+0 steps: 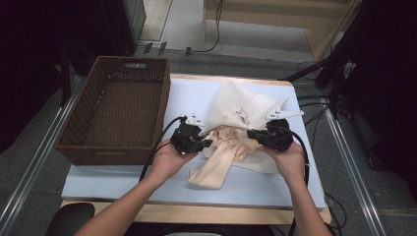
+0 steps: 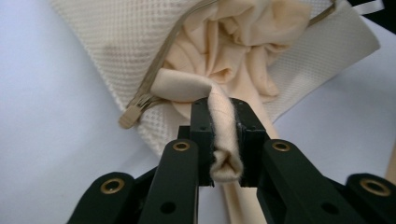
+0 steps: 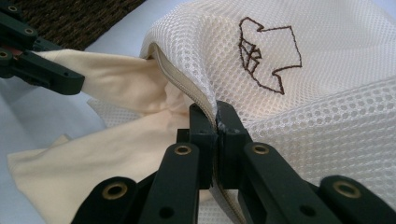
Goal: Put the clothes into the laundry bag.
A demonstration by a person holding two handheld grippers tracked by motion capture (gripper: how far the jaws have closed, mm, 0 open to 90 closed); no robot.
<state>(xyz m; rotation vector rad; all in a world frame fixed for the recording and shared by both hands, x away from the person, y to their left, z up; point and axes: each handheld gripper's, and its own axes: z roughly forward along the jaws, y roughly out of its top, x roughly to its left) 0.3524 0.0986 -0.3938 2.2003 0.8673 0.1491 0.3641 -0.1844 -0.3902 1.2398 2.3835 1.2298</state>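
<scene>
At bag (image 1: 241, 110) mouth, right of basket (image 1: 115, 110): right gripper (image 3: 217, 122) clamped on zipper edge; left gripper (image 2: 223, 135) pinching cloth (image 2: 224, 121) strand. Cloth half inside bag, runs from mouth toward left gripper, tail trailing toward person.
</scene>
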